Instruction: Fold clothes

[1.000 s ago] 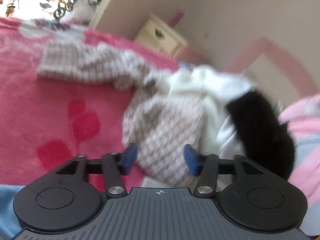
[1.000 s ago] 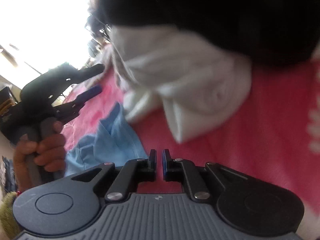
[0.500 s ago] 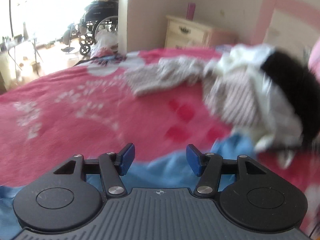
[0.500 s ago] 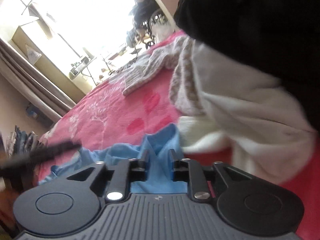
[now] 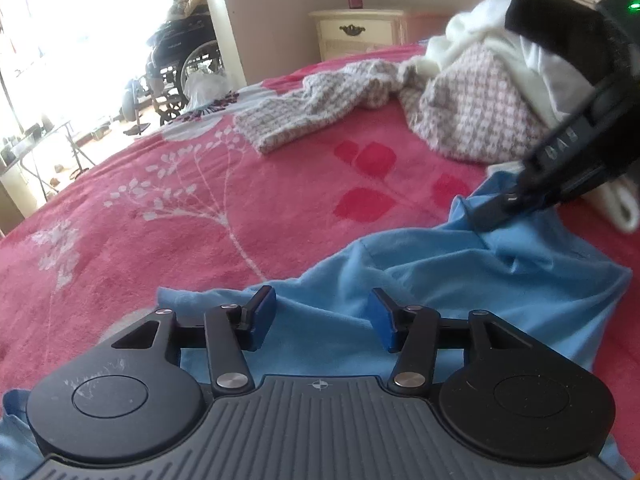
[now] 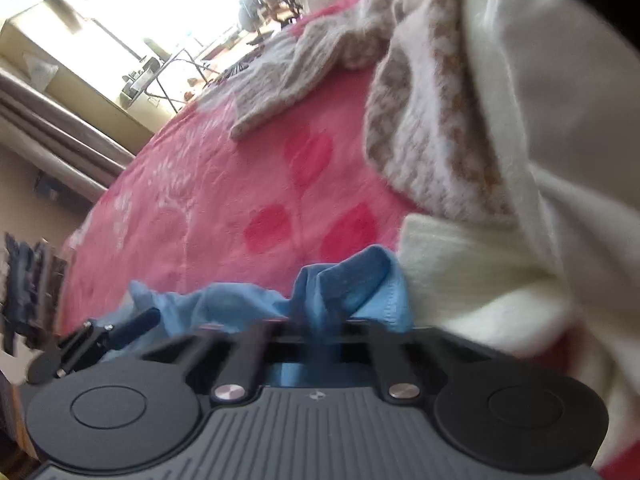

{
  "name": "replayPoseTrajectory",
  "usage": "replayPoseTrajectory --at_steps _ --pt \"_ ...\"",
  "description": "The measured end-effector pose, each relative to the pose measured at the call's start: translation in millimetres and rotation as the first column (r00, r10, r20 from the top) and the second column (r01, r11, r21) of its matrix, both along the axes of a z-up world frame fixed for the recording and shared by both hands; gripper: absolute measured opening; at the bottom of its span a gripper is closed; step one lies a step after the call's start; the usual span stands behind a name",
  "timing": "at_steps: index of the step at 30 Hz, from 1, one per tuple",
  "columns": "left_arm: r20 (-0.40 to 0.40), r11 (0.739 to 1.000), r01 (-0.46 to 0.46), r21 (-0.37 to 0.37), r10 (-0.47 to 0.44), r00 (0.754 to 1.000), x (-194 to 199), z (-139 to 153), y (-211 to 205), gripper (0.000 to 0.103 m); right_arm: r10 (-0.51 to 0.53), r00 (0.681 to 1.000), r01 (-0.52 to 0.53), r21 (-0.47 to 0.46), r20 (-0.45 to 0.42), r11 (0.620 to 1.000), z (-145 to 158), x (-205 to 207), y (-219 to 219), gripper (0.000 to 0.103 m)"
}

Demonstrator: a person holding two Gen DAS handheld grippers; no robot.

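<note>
- A crumpled blue shirt (image 5: 460, 280) lies on a pink flowered bedspread (image 5: 180, 208), directly beneath and ahead of the left gripper (image 5: 322, 314), running away from it toward the right.
- The left gripper hangs low over the shirt's near edge, its blue pads (image 5: 262, 312) spread wide with nothing between them.
- The right gripper (image 5: 496, 210) meets the shirt's far right corner; in its own view a bunch of blue cloth rises from between the jaws, which appear pinched on it, though blur hides the pads.
- Judged from this, the left gripper is the free one and sits nearest the loose near hem, the likely next hold.
- Just beyond the right gripper a heap of a checked knit (image 5: 472, 108), cream garments (image 6: 520, 152) and something black (image 5: 560, 28) crowds the shirt's far end and could be dragged along.
- Farther off stand a nightstand (image 5: 356, 34) and a wheelchair (image 5: 180, 64).
</note>
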State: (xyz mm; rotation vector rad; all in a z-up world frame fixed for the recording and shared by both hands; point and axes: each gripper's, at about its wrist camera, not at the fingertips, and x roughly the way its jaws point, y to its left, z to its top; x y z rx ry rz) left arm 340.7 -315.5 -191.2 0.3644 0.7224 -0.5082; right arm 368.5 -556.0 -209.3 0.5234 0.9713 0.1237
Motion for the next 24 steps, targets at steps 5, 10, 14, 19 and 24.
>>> replayPoseTrajectory --at_steps 5,10,14,19,24 --pt "-0.02 1.0 -0.004 -0.006 0.004 1.0 2 -8 1 0.052 -0.066 0.99 0.087 -0.166 0.128 0.982 15 -24 -11 0.003" --pt "-0.025 0.999 -0.024 -0.024 0.023 0.999 5 -9 2 0.052 -0.11 0.982 0.128 -0.107 0.155 0.986 11 -29 -32 0.003" --pt "-0.019 0.999 -0.034 -0.025 0.033 0.999 6 -10 1 0.052 -0.104 0.962 0.148 -0.163 0.252 0.976 23 -39 -30 0.003" --pt "-0.011 0.999 -0.038 -0.019 0.038 0.999 5 -10 1 0.052 -0.105 0.94 0.186 -0.23 0.323 0.955 39 -45 -27 0.006" --pt "-0.015 0.999 -0.049 -0.02 0.049 0.999 7 -10 2 0.052 -0.146 0.922 0.238 -0.226 0.357 0.945 49 -54 -34 0.006"
